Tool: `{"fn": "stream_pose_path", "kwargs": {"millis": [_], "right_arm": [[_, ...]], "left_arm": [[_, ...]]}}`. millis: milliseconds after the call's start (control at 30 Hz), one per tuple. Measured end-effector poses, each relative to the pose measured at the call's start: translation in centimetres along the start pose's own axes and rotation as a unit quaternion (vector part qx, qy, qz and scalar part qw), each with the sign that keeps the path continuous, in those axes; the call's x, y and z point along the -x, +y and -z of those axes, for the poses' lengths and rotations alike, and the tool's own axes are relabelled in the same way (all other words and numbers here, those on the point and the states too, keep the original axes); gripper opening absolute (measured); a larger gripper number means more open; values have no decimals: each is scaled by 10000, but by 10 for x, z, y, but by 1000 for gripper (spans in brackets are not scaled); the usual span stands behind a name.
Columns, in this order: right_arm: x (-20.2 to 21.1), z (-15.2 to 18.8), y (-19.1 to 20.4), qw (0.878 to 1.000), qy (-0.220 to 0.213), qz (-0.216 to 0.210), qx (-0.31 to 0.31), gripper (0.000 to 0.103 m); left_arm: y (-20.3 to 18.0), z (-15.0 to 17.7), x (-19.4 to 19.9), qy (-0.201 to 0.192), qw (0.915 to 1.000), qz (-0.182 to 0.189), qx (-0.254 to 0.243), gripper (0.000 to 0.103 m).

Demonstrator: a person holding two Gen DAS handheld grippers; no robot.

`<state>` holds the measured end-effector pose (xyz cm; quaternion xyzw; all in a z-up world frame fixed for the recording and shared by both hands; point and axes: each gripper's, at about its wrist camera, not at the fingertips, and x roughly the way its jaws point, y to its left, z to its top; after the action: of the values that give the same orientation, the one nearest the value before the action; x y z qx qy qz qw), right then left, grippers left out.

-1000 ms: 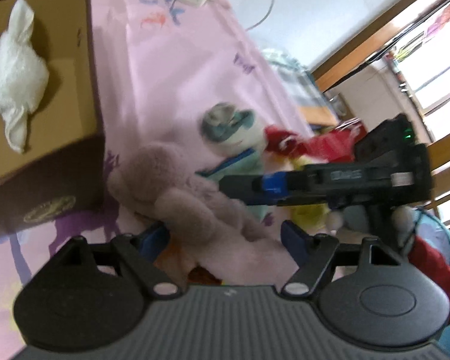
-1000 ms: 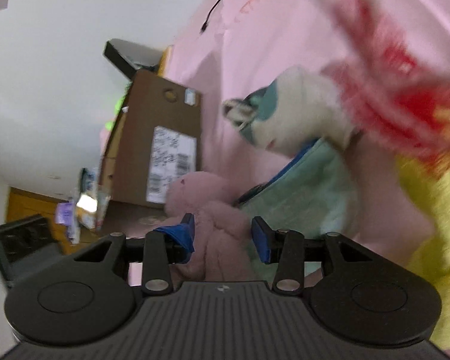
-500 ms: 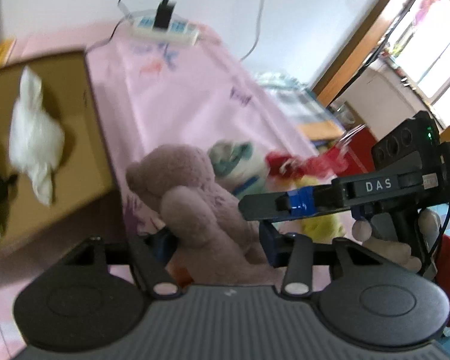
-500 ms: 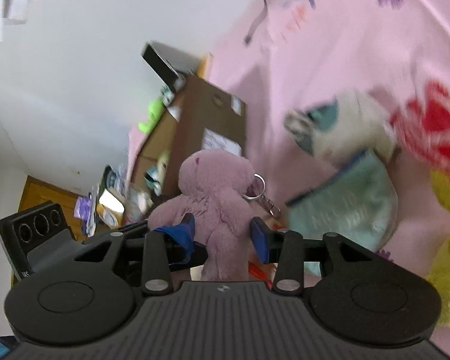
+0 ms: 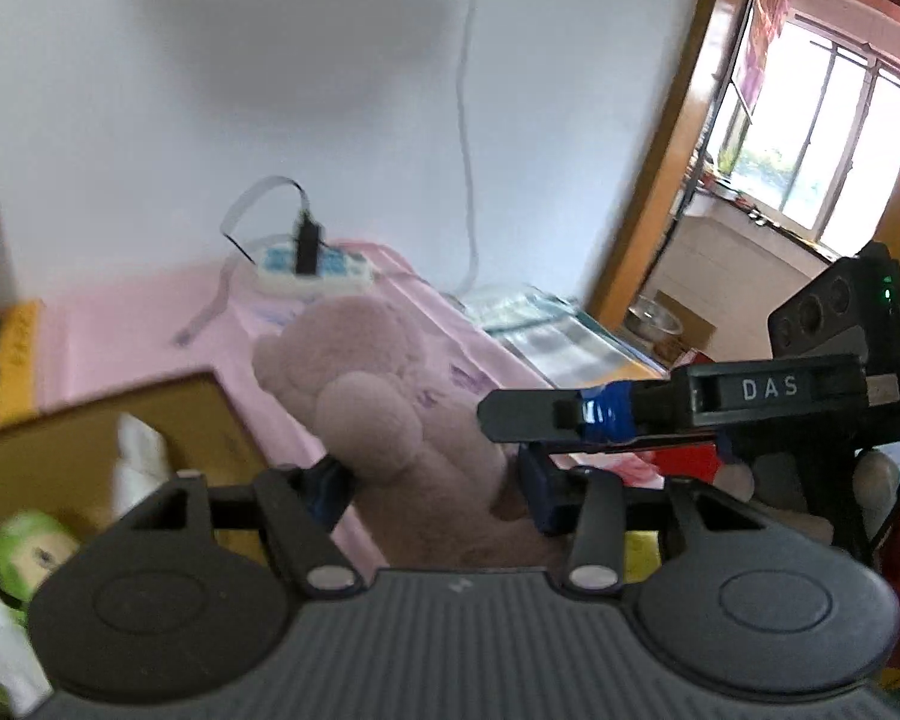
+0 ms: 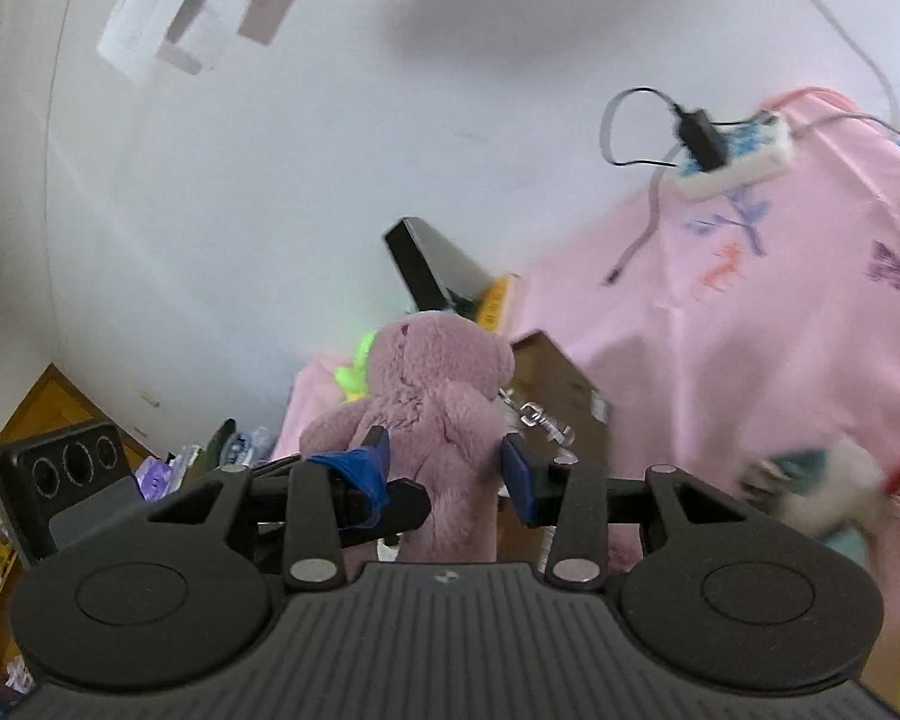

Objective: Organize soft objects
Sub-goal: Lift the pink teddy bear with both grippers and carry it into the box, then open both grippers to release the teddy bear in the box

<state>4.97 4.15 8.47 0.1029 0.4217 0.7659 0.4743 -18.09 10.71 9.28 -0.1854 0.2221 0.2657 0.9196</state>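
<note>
Pink plush bear (image 5: 390,420) now lifted clear of pink sheet (image 6: 780,330), above cardboard box (image 5: 168,420). Gripped by both left tongs (image 5: 432,486), just closed on it, and right tongs (image 6: 444,462). Drop into box judged next.

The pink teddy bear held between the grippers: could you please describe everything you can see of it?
The pink teddy bear is a fuzzy, dusty-pink plush with round ears, stubby arms and a metal keyring clip at its side. It is held upright in the air above the pink cloth. The left gripper and right gripper both clamp its lower body between blue-padded jaws.
</note>
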Motion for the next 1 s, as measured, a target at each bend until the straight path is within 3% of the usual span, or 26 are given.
{"fn": "stream_pose_path", "kwargs": {"millis": [167,367,433,533,633,800,1000], "right_arm": [[-49,0,24,9998,130,-105,142,25],[-109,11,36,9985,501,61,207,24],[-128,17,37,9972,727,-37,177,24],[-152,29,43,9934,916,491,485,24],[-170,38,34,9904,1141,745,252,24],[-185,49,40,9834,1278,1187,492,24],[-192,53,37,9819,1310,1341,285,25]], "left_arm": [[38,0,23,-4,9990,-454,-5,45],[89,10,17,429,9955,-849,17,45],[103,16,9,657,9954,-698,61,36],[115,26,-15,1085,9905,-840,-124,34],[125,38,-33,1391,9861,-900,-122,34],[140,49,-41,1607,9835,-833,56,34],[147,53,-47,1694,9816,-834,271,35]]}}
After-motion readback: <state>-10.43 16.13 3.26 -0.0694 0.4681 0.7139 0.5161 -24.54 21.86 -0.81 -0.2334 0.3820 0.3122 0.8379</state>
